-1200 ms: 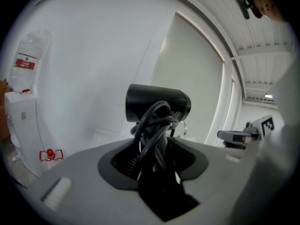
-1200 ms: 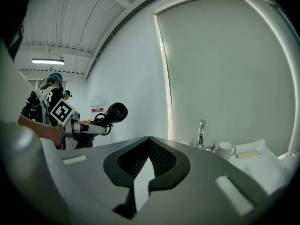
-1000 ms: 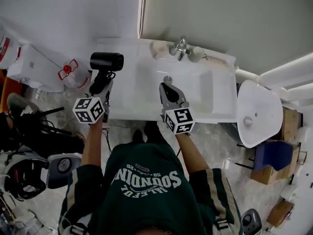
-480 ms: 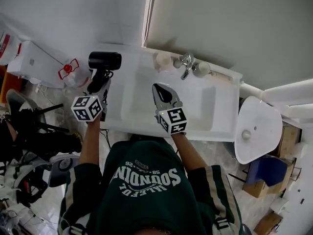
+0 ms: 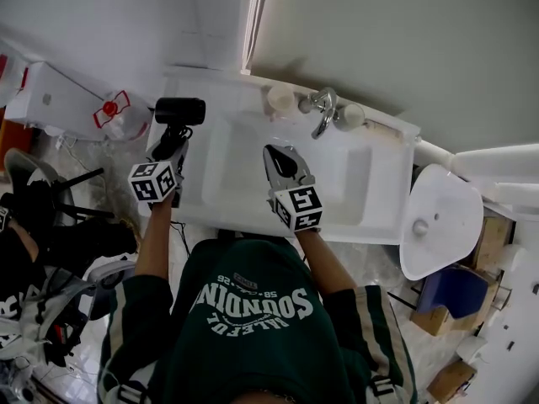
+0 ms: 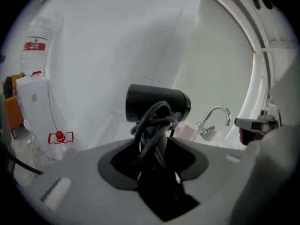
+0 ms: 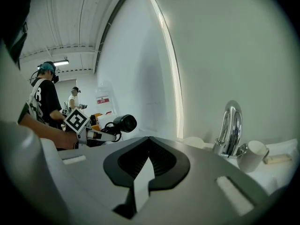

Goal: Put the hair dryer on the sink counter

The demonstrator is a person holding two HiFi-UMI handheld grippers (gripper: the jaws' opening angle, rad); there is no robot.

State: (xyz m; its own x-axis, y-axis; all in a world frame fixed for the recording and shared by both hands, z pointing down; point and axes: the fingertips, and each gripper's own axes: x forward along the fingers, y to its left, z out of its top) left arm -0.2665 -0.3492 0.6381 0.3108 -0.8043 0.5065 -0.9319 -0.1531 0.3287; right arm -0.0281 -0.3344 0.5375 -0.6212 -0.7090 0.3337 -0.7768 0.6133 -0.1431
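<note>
A person in a green sweatshirt [image 5: 253, 314] stands at a white sink counter [image 5: 383, 188], a hand-held gripper in each hand. The left gripper [image 5: 171, 147] is clamped on the handle of a black hair dryer [image 5: 180, 111], and its jaws stand fairly wide around that handle. The dryer's dark cord [image 6: 152, 125] is looped around the handle between the jaws. The barrel points sideways above them, held over the far left end of the counter. No view shows whether the dryer touches the surface.

The right gripper [image 5: 283, 160] hangs over the basin [image 5: 253, 162], well apart from the dryer. Its jaws are drawn together with nothing between them.

A chrome faucet [image 5: 323, 112] stands at the far edge of the basin, in front of a large mirror [image 5: 404, 40]. A pale cup [image 5: 280, 99] sits just to the faucet's left and a white cup [image 5: 351, 116] just to its right. To the left of the counter, low beside it, stands a clear bottle with a red cap [image 5: 112, 112].

In the right gripper view, a person in a black top [image 7: 44, 97] stands at the far left, with the raised dryer [image 7: 124, 123] between that figure and the mirror.
</note>
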